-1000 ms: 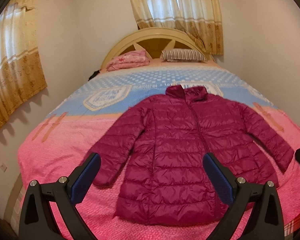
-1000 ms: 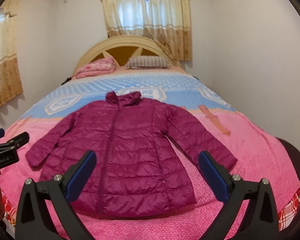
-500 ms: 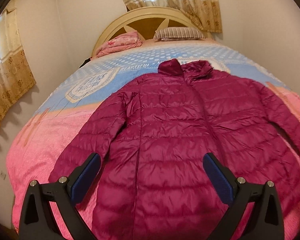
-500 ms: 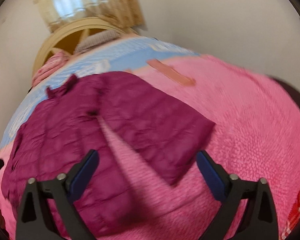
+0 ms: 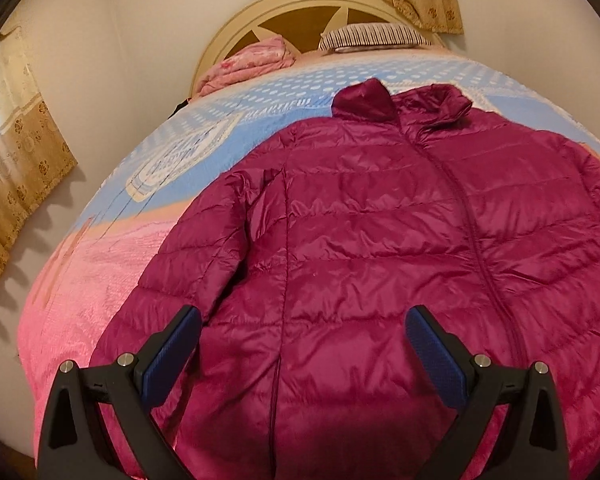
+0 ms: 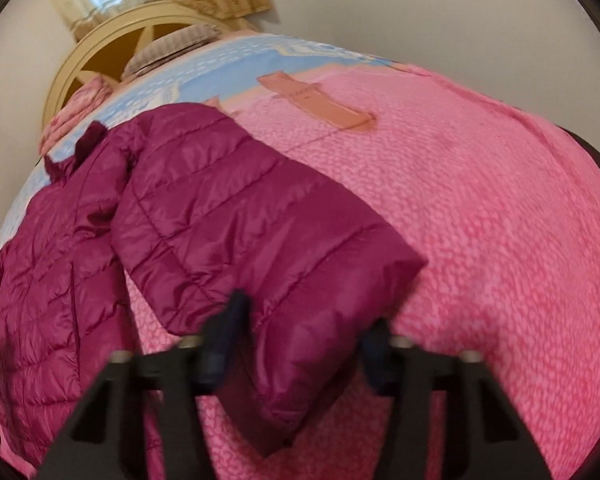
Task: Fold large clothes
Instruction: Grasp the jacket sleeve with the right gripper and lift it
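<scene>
A magenta puffer jacket (image 5: 380, 248) lies face up on the bed, zipped, collar toward the headboard. In the left wrist view my left gripper (image 5: 302, 316) hovers open over the jacket's lower front, close to where the sleeve (image 5: 188, 264) lies along its side; nothing is between its blue pads. In the right wrist view the other sleeve (image 6: 236, 216) stretches toward me, and its cuff end passes between the fingers of my right gripper (image 6: 300, 328). Those jaws are closing, and both pads press into the puffy cuff. The picture is blurred around the fingers.
The bed has a pink blanket (image 6: 480, 208) near me and a blue patterned cover (image 5: 204, 140) farther up. A striped pillow (image 5: 374, 34) and a folded pink quilt (image 5: 248, 64) lie by the cream headboard (image 5: 300, 4). Curtains (image 5: 16, 152) hang at left; walls flank the bed.
Both grippers came down and forward toward the jacket. The right one swung out to the sleeve's cuff and went from wide open to closing on it. The left stayed open.
</scene>
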Motion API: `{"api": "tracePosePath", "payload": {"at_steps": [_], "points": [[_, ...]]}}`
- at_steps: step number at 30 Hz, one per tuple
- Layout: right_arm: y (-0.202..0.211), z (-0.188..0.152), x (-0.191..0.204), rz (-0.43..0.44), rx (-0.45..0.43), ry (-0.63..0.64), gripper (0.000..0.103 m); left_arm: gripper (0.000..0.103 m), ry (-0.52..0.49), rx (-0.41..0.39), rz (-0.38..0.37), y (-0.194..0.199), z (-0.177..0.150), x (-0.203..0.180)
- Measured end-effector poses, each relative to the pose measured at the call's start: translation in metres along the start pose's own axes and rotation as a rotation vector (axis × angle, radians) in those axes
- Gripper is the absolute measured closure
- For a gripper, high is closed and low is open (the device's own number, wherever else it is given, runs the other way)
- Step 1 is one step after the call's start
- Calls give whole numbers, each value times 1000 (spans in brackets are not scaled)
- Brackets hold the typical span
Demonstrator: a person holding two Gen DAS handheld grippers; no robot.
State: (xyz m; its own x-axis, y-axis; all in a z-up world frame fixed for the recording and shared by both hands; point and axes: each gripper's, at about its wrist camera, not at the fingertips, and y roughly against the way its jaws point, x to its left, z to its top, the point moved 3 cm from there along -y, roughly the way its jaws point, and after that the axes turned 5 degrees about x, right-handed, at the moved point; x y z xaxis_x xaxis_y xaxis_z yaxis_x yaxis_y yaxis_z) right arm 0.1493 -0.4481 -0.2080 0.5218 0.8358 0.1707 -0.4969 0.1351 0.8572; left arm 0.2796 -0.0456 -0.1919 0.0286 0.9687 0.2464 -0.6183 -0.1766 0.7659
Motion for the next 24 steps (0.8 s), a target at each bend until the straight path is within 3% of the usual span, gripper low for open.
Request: {"api": "tracePosePath", "payload": {"at_steps": [1, 4, 12, 24], "points": [[0, 2, -2, 7, -5, 0, 77, 1, 3, 8, 6, -4, 3, 2], [5, 15, -4, -11, -38, 12, 86, 1, 34, 21, 4, -10, 10, 14], [31, 45, 15, -69, -143, 97, 89, 1, 106, -4, 40, -9, 27, 59], [47, 79, 123, -35, -263, 328, 90, 1, 203, 9, 130, -36, 34, 124]]}}
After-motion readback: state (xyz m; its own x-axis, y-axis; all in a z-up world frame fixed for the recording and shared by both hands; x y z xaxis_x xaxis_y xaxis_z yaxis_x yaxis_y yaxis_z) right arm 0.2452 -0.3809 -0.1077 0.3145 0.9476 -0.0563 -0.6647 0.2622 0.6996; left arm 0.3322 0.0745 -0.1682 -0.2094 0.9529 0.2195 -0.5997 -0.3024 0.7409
